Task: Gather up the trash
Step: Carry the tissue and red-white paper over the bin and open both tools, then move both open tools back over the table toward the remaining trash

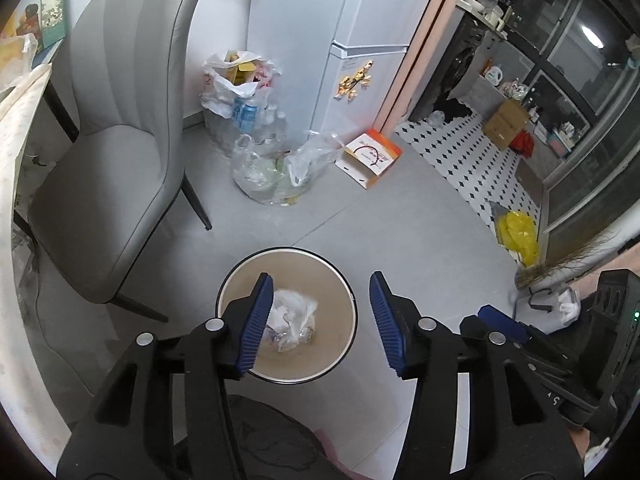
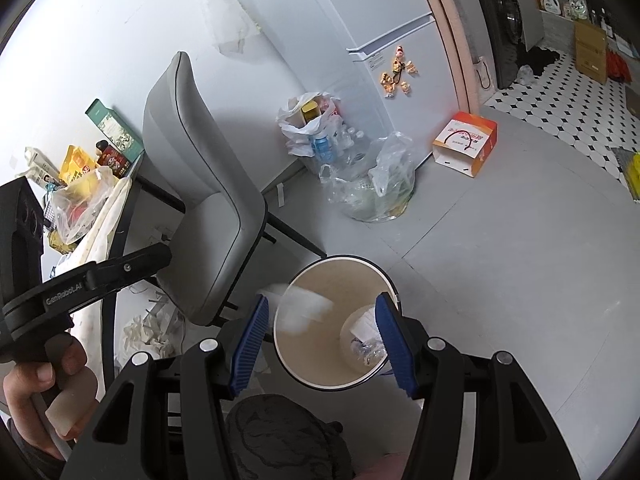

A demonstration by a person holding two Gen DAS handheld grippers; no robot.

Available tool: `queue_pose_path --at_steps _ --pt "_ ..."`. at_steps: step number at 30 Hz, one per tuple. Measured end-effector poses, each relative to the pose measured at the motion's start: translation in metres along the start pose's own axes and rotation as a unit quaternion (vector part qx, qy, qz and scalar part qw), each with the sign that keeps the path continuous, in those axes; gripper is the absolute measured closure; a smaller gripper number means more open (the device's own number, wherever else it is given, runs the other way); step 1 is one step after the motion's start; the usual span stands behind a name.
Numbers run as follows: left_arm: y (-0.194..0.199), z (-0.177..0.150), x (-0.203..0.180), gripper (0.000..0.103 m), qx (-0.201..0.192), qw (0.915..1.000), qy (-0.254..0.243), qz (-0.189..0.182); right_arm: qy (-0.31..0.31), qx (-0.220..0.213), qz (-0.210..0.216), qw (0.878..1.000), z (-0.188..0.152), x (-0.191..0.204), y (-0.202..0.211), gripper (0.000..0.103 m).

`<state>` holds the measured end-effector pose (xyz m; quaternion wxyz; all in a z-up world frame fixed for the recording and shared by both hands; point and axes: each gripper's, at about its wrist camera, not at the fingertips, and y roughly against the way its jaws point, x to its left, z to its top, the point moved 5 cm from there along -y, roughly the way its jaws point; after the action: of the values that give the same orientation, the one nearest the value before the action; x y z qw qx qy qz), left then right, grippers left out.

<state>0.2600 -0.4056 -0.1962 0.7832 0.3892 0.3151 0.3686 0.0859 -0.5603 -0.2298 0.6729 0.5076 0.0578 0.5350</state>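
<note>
A round beige trash bin (image 1: 344,276) stands on the grey floor below both grippers; it also shows in the right wrist view (image 2: 348,268). Crumpled white plastic and paper trash (image 1: 294,318) lies at its bottom. My left gripper (image 1: 320,320) is open and empty above the bin. My right gripper (image 2: 322,342) is open above the bin's rim. A blurred pale piece of trash (image 2: 302,308) is in mid-air between its fingers, over the bin's mouth. More trash (image 2: 362,338) lies at the bin's bottom.
A grey chair (image 1: 120,152) stands left of the bin, beside a cluttered table (image 2: 116,208). Plastic bags of bottles (image 1: 280,164) and an orange-white box (image 1: 370,156) sit by the fridge (image 1: 360,40). A broom (image 1: 560,264) and a yellow bag (image 1: 518,234) lie right.
</note>
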Motion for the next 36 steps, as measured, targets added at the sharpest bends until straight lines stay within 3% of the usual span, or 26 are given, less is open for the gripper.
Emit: queue_pose_path --at_steps 4,8,10,12,14,16,19,36 --pt "0.006 0.001 0.004 0.043 -0.007 0.9999 0.005 0.007 0.002 -0.003 0.002 1.000 0.001 0.002 0.002 0.047" --pt "0.014 0.002 0.008 0.042 -0.011 0.9998 0.005 0.014 0.007 -0.002 0.003 1.000 0.001 0.008 0.002 0.047" --pt "0.019 0.004 0.013 0.031 -0.014 0.9997 0.005 0.017 0.011 -0.004 0.005 1.000 0.002 0.013 0.004 0.046" --pt "0.029 0.006 0.018 0.027 -0.026 0.9994 0.005 0.023 0.017 -0.006 0.006 1.000 0.005 0.019 0.006 0.045" --pt "0.040 0.008 0.026 0.022 -0.036 0.9988 0.008 0.033 0.028 -0.014 0.011 0.999 0.007 0.029 0.010 0.040" --pt "0.052 0.011 0.037 0.014 -0.050 0.9978 0.015 0.040 0.047 -0.030 0.013 0.998 0.011 0.043 0.017 0.021" --pt "0.075 0.012 0.052 0.007 -0.074 0.9956 0.024 0.053 0.069 -0.055 0.018 0.996 0.015 0.065 0.026 0.010" --pt "0.175 -0.017 0.121 0.006 -0.169 0.9790 0.079 0.082 0.141 -0.093 0.048 0.985 0.008 0.165 0.058 0.008"
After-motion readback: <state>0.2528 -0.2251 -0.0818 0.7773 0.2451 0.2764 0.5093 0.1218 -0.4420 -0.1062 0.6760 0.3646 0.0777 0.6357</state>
